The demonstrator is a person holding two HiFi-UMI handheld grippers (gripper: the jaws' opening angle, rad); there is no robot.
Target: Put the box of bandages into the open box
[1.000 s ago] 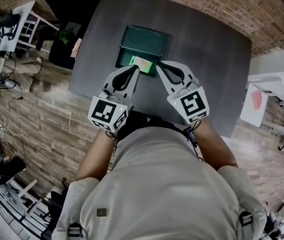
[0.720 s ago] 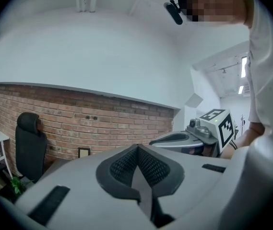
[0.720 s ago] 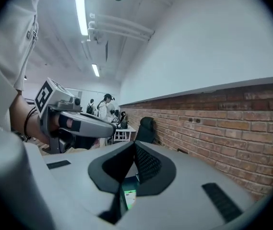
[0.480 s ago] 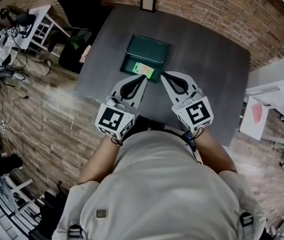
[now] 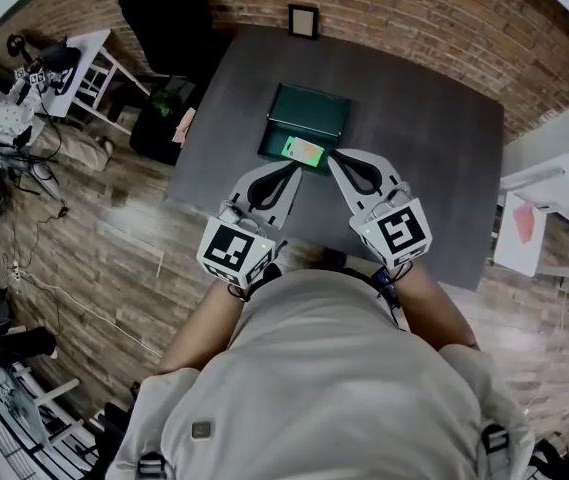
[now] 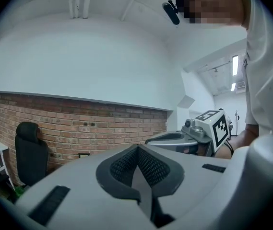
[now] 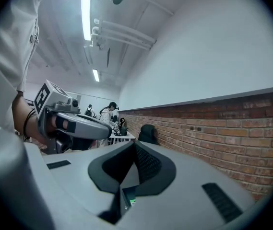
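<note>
Black chair (image 5: 169, 16) and brick wall (image 5: 434, 13) beyond grey table (image 5: 419, 148)

— Where are you getting room?
— You're getting bare table (image 5: 424, 158) running right of the open box (image 5: 309, 116).
— What's blocking you?
— Its walls are standing ahead; a picture frame (image 5: 303, 20) is sitting beyond.

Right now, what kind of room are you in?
Probably a lab or workshop: there is a brick wall, a dark table in the middle, and white desks piled with gear and cables off to the side.
</note>
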